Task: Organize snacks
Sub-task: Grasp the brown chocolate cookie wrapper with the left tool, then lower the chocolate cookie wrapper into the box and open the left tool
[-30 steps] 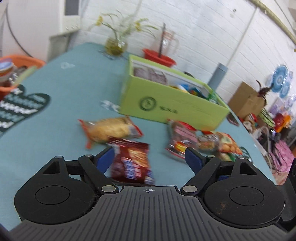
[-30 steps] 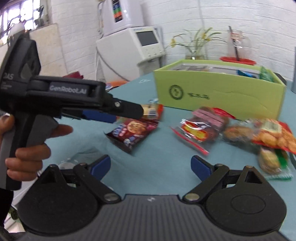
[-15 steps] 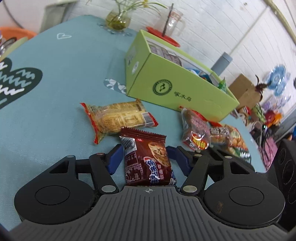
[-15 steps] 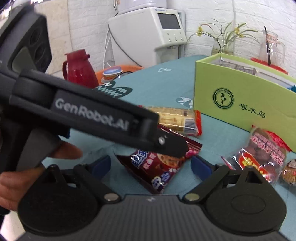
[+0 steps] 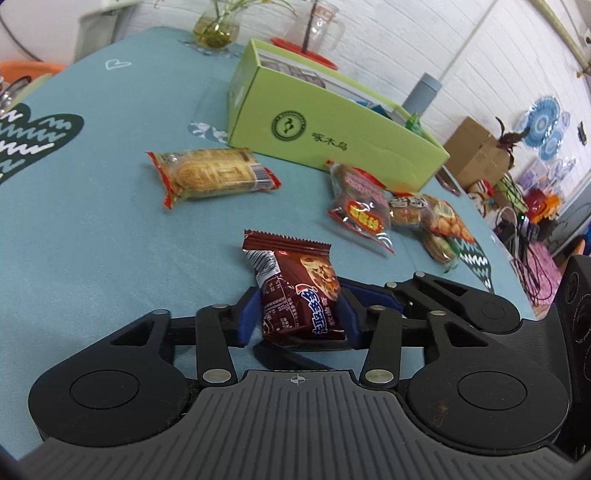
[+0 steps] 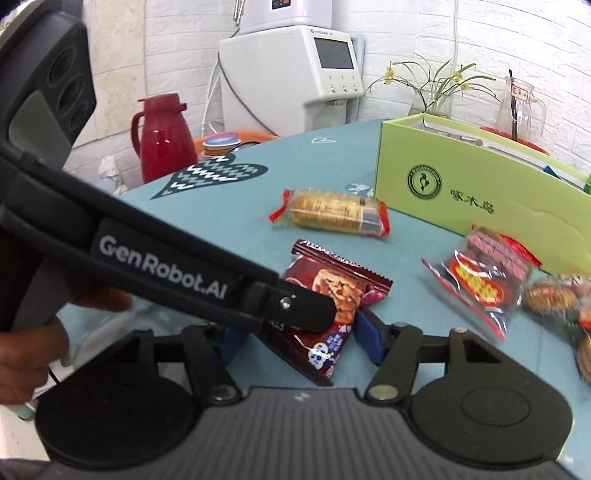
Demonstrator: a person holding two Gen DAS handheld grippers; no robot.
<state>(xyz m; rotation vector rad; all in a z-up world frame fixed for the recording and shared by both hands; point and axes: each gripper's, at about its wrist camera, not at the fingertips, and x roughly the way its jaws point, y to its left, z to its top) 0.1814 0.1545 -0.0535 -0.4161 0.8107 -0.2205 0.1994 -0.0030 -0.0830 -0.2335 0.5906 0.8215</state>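
Chocolate-brown foil cookie packet [image 5: 295,291] with a biscuit printed on its front stands pinched between the blue pads of the left gripper [image 5: 297,317], whose jaws are closed on its lower half, its crimped top edge tilted up off the teal tablecloth [image 5: 92,229]. From the right wrist view the same packet [image 6: 332,295] sits between the two blue pads of the right gripper [image 6: 299,341], whose jaws are spread wider than the packet and do not seem to press it, though the left gripper's black finger hides part of that gap. Taking the lime-green cardboard box [image 5: 332,129] as the landmark, the brown packet is well out in front of it, toward the grippers. A clear wrapper of golden round crackers with red ends [image 5: 212,175] lies just in front of the box's near corner. A red and clear bag of dark snacks [image 5: 356,210] lies in front of the box's long side, touching a cluster of orange-printed snack bags [image 5: 430,221] at its far end. Behind the box stand a glass vase of green stems [image 5: 216,27] and a glass jug on a red tray [image 5: 317,29].
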